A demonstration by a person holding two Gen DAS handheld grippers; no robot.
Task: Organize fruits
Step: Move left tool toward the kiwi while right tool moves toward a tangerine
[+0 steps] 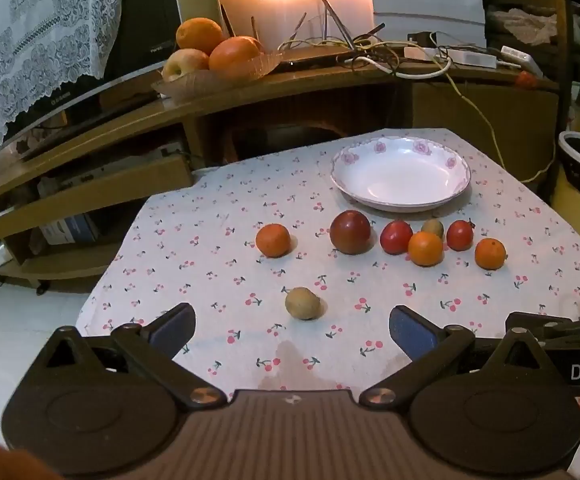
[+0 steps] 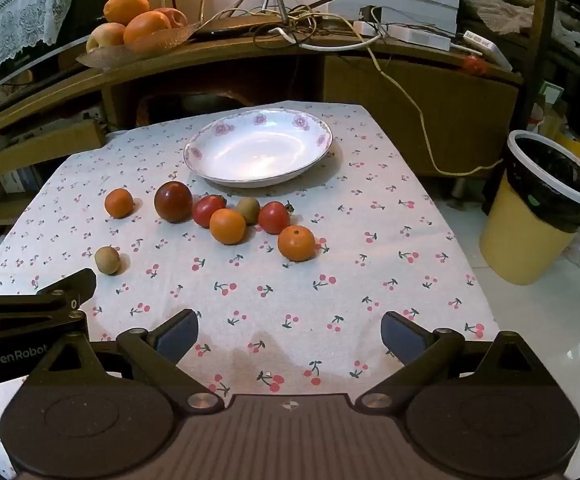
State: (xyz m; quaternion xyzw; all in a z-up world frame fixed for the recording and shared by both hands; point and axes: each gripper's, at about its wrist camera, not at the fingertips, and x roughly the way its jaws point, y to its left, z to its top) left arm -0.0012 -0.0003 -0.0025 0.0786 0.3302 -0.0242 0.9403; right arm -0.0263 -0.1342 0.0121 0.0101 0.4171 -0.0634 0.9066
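Nothing sorted yet: plate (image 2: 257, 148) empty, all eight fruits loose on desk (image 2: 370, 280). My left tool (image 1: 292, 326) and right tool (image 2: 290, 330) both gape, holding nothing.

1. Your near table (image 2: 290, 300) lies bare, free for passing;
2. A row of fruits (image 2: 227, 226) bars the way to the plate (image 2: 209, 148);
3. One brown fruit (image 1: 302, 303) sits apart, near left.
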